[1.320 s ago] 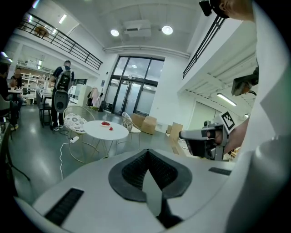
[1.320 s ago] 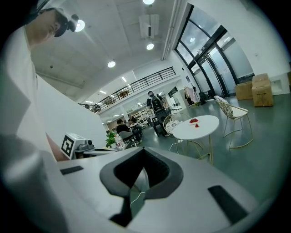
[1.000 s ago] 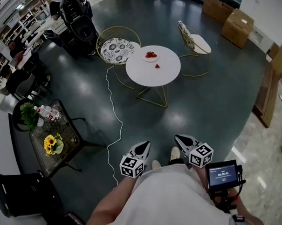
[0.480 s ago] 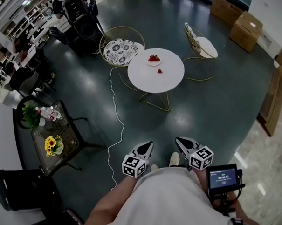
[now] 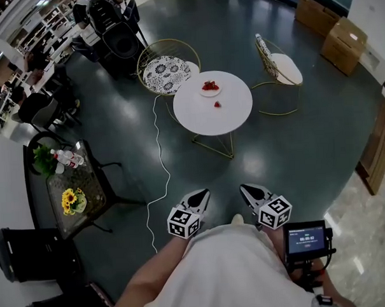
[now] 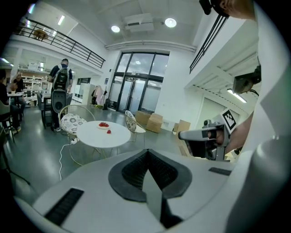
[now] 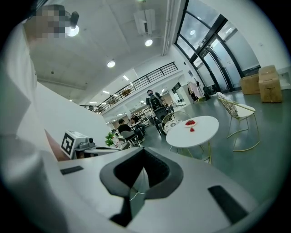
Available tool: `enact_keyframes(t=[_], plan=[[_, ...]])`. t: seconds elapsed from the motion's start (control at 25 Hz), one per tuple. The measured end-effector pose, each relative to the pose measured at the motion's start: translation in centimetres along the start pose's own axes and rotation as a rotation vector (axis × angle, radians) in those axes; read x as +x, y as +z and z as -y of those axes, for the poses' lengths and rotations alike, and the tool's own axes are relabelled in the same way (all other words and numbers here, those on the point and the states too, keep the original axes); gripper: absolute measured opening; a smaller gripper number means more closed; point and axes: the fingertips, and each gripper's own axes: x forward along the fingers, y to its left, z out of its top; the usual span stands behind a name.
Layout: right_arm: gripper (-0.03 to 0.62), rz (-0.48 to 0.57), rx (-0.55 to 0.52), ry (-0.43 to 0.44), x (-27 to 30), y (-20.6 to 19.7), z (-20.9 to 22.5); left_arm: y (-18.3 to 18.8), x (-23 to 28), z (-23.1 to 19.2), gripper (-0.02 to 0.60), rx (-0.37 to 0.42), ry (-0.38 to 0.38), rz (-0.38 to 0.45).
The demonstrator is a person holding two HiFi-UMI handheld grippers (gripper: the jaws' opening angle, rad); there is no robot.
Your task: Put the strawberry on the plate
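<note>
Dark floor (image 5: pixel 288 145) fills most of the head view, and the round white table (image 5: pixel 232 116) stands in the middle of it, well ahead of me. I'll place everything else off that table.

- Two wire chairs: the one w/ a patterned cushion (image 5: pixel 165 67) is at the table's far left, touching or nearly touching its edge. The other (image 5: pixel 279 66) is at its far right, just apart.
- A dark glass side table (image 5: pixel 95 179) w/ yellow flowers (image 5: pixel 70 199) is well off to the table's left.
- A white cable (image 5: pixel 159 151) runs over the floor from the table's left edge back toward me.
- Left gripper (image 5: pixel 200 194) and right gripper (image 5: pixel 248 190) are side by side close to my body, on the near side of the table and well short of it. Both point at it.
- Left fingers (image 6: pixel 136 170) are pressed together w/ nothing between them. Right fingers (image 7: pixel 125 173) are the same, closed and empty.
- Plate (image 5: pixel 209 87) sits near the table's far edge w/ red fruit on it.
- Strawberry (image 5: pixel 217 105) lies alone on the bare tabletop, just on the near side of the plate and not touching it.
</note>
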Motion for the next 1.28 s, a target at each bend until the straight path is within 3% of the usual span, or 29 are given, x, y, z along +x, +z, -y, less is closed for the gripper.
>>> enact_keyframes(t=[0.4,0.68,0.88,1.28], plan=[[0.006,-0.010,-0.031,0.067,0.6,1.6,3.7,2.7,4.1,-0.9,0.006,0.049,0.066,0.030],[0.006,-0.022,-0.002,0.060,1.8,1.6,7.1,2.1,6.7,-2.2,0.006,0.009,0.078,0.009],[0.006,-0.017,0.023,0.023,2.9,1.8,9.3,1.6,9.0,-3.6,0.006,0.000,0.050,-0.025],[0.006,-0.004,0.057,-0.086,3.8,4.5,10.8,4.9,11.4,-5.3,0.006,0.014,-0.049,-0.052]])
